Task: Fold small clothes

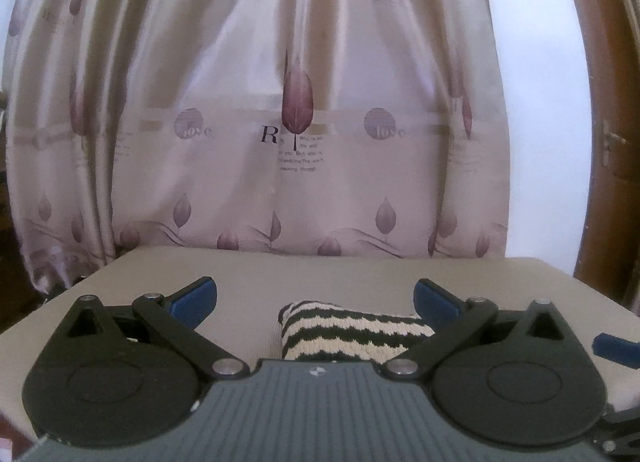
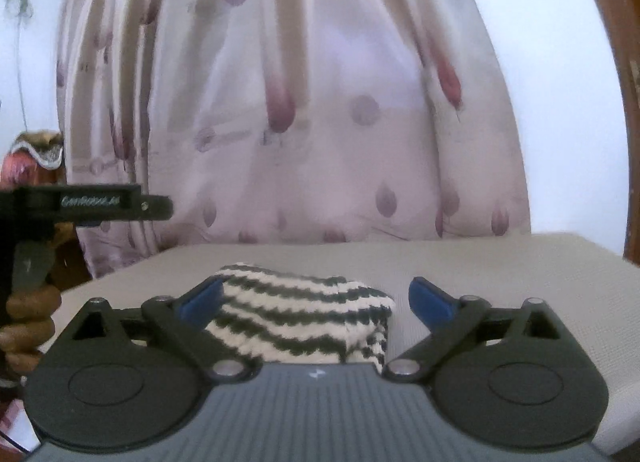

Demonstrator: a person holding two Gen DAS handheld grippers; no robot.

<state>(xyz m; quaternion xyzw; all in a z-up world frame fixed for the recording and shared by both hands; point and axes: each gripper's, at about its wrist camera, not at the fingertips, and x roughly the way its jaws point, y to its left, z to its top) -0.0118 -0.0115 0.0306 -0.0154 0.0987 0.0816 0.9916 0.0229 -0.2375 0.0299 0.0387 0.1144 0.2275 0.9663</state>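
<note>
A small knitted garment with black and cream zigzag stripes (image 1: 352, 332) lies folded into a compact bundle on the beige padded table (image 1: 280, 274). My left gripper (image 1: 316, 298) is open, raised above the bundle, with nothing between its blue pads. In the right wrist view the same folded garment (image 2: 304, 318) sits just ahead of and below my right gripper (image 2: 316, 296), which is open wide and holds nothing. The garment's near edge is hidden behind both gripper bodies.
A pink curtain with leaf prints (image 1: 280, 122) hangs behind the table's far edge. A brown wooden door (image 1: 612, 142) stands at the right. The left gripper's handle and a hand (image 2: 28, 310) show at the left of the right wrist view.
</note>
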